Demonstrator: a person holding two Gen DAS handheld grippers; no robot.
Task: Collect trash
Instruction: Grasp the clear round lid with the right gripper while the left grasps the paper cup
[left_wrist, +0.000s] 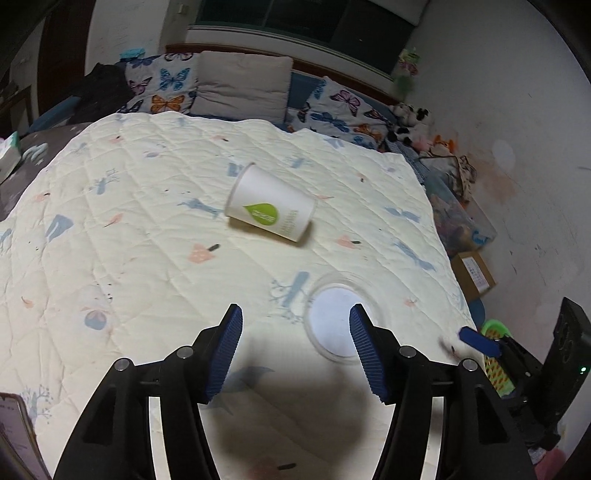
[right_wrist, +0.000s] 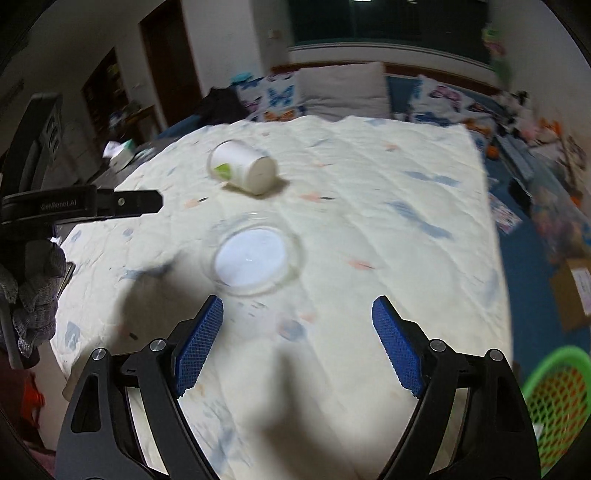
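Now | paper cup (left_wrist: 269, 202): white, green leaf logo, on its side

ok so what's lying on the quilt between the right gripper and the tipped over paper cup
A clear plastic lid lies flat on the quilt between the open right gripper and the paper cup. The right wrist view shows it.
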